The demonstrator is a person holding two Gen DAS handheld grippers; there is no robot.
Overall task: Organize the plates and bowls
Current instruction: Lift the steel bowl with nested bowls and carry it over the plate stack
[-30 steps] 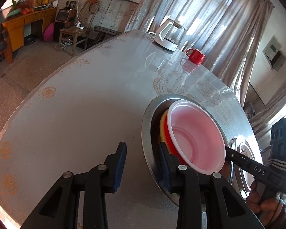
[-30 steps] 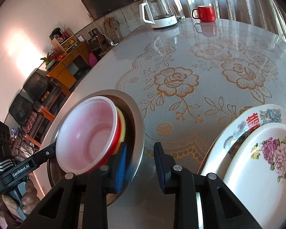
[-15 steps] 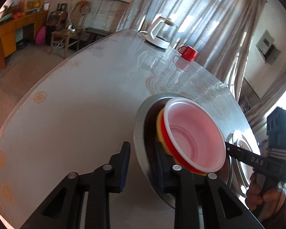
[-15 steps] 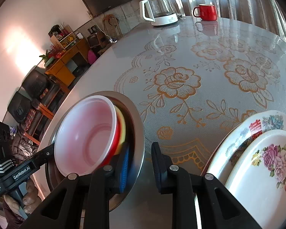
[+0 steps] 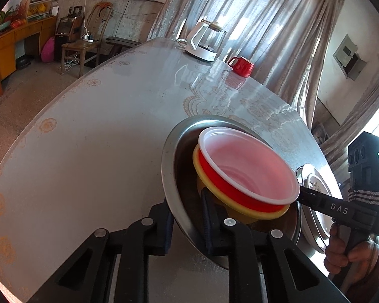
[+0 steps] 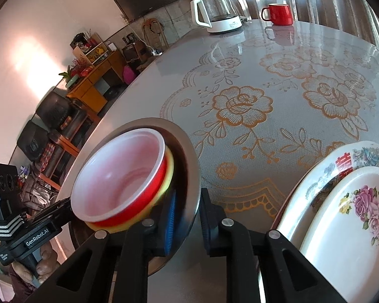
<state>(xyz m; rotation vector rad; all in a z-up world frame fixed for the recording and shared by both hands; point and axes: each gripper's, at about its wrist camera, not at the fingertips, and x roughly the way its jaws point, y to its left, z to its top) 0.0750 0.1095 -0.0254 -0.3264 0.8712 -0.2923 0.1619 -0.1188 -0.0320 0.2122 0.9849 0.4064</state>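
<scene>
Left wrist view: metal basin (image 5: 170, 151) sits on the table (image 5: 88, 139), nested red bowl (image 5: 230, 189) and yellow bowl (image 5: 255, 210) inside. Left gripper (image 5: 187, 218) clamps the basin's near rim; right gripper (image 6: 187, 217) clamps the opposite rim. Flowered plates (image 6: 341, 214) lie just beside the basin, apparently stacked.

"DAS" marks the right tool (image 5: 300, 195); "GenRobot.AI" marks the left tool (image 6: 68, 205).

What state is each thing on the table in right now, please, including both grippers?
left gripper: shut on the metal basin's near rim.
right gripper: shut on the opposite rim.
metal basin: clamped from both sides, tilted.
red bowl: empty, nested in the yellow bowl.
yellow bowl: inside the basin, under the red one.
floral plates: stacked.
kettle: upright, lid on.
red mug: upright.
</scene>
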